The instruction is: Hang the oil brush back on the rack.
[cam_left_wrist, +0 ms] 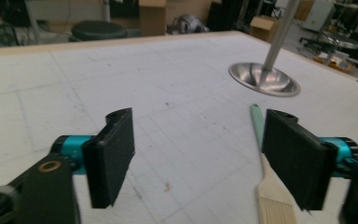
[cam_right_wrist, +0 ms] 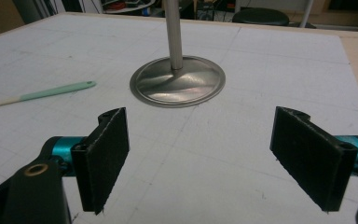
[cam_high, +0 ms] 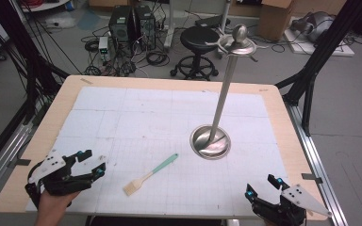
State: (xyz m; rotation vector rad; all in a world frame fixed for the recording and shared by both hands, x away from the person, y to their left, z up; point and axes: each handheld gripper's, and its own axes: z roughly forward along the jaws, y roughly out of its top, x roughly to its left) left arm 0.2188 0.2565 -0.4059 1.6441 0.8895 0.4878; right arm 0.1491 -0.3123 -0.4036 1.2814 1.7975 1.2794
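Note:
A pastry brush point(cam_high: 150, 175) with a mint-green handle and pale bristles lies flat on the white mat, near the front middle. A steel stand point(cam_high: 210, 141) with a round base, a tall pole and hooks at its top rises right of centre. My left gripper point(cam_high: 93, 162) rests at the front left, held by a hand, jaws wide open and empty; the brush point(cam_left_wrist: 266, 182) lies just ahead beside its right jaw. My right gripper point(cam_high: 264, 185) sits at the front right edge, open and empty, facing the stand's base point(cam_right_wrist: 177, 81) and the brush handle point(cam_right_wrist: 56, 91).
The white gridded mat point(cam_high: 136, 117) covers most of the wooden table point(cam_high: 273, 92). Beyond the far edge stand a black stool point(cam_high: 199, 40), computer boxes with cables point(cam_high: 129, 28) and black frame legs point(cam_high: 311, 80).

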